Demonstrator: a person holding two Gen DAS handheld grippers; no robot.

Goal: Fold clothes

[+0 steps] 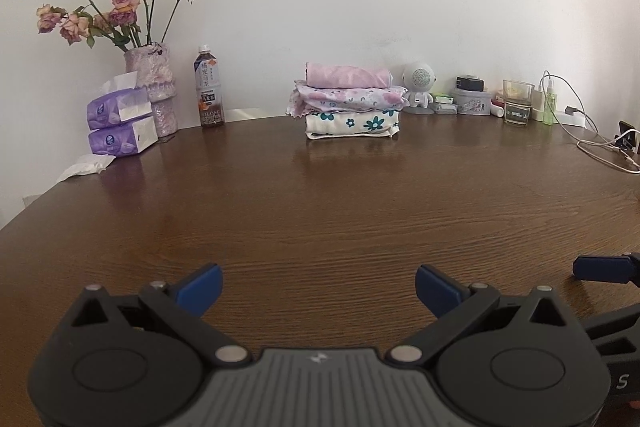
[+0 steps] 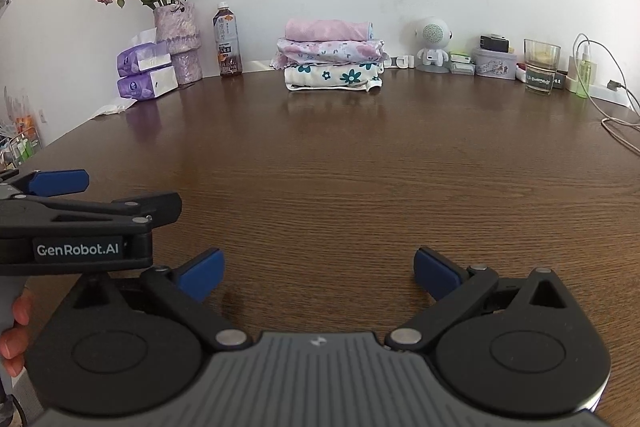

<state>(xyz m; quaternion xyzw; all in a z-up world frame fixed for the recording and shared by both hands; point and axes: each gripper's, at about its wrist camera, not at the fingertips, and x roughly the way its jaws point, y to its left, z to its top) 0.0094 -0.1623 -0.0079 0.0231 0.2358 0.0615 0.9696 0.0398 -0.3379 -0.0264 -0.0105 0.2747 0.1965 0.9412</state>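
We see the left gripper (image 1: 318, 285) with fingers spread wide, holding nothing, low over the bare wooden table (image 1: 320, 195). The right gripper (image 2: 318, 269) is likewise splayed and empty. The folded clothes (image 1: 349, 101) sit in a three-layer stack at the table's far edge by the wall, well apart from both sets of fingers, straight ahead.

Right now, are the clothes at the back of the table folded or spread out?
Folded: three garments sit stacked in a compact pile near the wall; both grippers are open and away from them.
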